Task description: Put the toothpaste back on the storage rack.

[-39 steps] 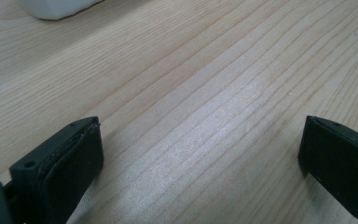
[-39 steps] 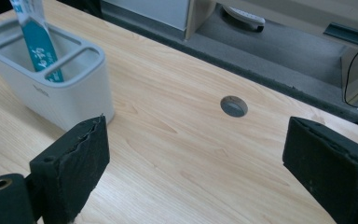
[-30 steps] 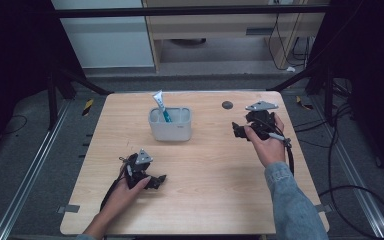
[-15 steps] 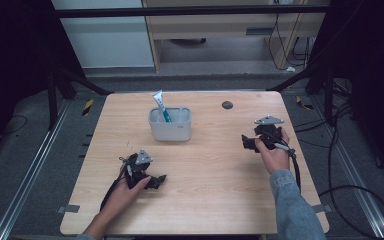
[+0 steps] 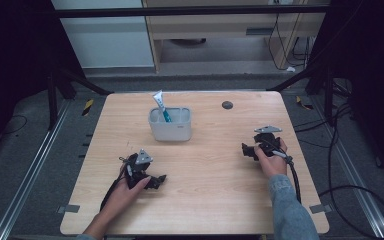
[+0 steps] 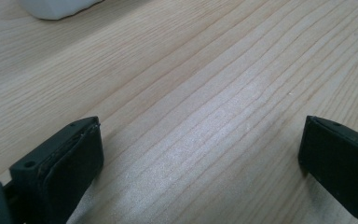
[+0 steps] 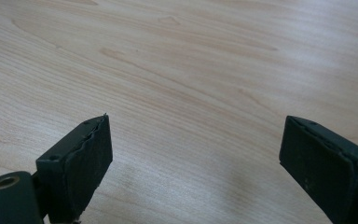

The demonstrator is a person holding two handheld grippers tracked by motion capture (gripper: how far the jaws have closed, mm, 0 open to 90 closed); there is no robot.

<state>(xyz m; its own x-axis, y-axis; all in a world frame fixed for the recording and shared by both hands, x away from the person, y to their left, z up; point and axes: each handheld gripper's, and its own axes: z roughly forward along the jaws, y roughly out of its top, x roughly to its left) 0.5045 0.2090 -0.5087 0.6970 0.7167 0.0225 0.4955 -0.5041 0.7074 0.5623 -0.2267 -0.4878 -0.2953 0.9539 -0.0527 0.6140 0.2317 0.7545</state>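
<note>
- Grippers first, nearest the person: the left gripper [image 5: 156,180] rests low on the pale wooden table [image 5: 215,200], near its front left part, jaws spread wide with nothing between them; in the left gripper view its black pads [image 6: 77,163] frame only bare wood grain.
- Right gripper [image 5: 245,149] sits on the right side of the table at about mid depth, jaws likewise wide apart and empty; the right gripper view shows its pads [image 7: 88,156] low over plain wood.
- Farther back, near the middle of the table, stands a small grey plastic holder [image 5: 170,131] with compartments, well apart from both grippers.
- In that holder leans a white and teal squeeze tube [image 5: 162,106], tilted with its flat crimped end up and to the left, its lower part hidden inside; I cannot tell which compartment it stands in.
- Handling, as a judgement: the tube looks light and soft-walled, with a smooth, probably slippery skin that dents under a hard squeeze. The flat upper end standing clear of the rim is the sensible place to grip, across its thin faces, with moderate pressure. The holder itself seems light and could tip or slide if the tube is dragged sideways, so a straight upward lift is safer.
- Beyond, a small dark round disc [image 5: 227,105] lies toward the far edge.
</note>
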